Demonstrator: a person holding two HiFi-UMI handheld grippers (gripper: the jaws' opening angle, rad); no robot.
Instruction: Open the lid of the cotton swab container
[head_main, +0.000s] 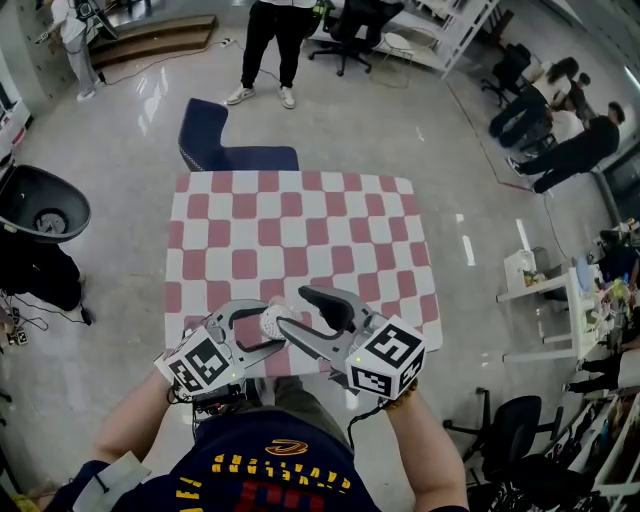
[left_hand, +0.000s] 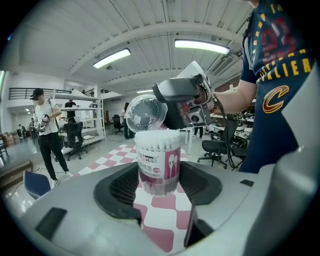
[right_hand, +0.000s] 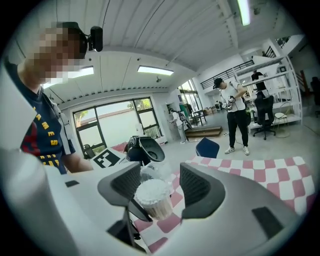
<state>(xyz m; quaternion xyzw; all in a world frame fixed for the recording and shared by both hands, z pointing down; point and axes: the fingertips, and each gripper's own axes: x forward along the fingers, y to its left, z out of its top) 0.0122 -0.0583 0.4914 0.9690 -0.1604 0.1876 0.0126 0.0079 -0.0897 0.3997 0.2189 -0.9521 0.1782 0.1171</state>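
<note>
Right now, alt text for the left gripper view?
A cotton swab container full of swabs stands upright on a pink-and-white checked cloth, with the jaws of the left gripper closed on its sides. Its clear lid is tipped open behind it, and the right gripper is just beyond the lid.

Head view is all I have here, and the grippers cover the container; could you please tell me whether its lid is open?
Observer: Yes. In the left gripper view the clear lid is tilted up above the cotton swab container, and the swab tips are exposed.
Operator: Thank you. Which gripper holds the container?
Observer: The left gripper; its jaws press against the container's two sides.
Operator: And is the right gripper clamped on the lid?
Observer: No. In the right gripper view the right gripper has its jaws apart, with the container's top between them.
</note>
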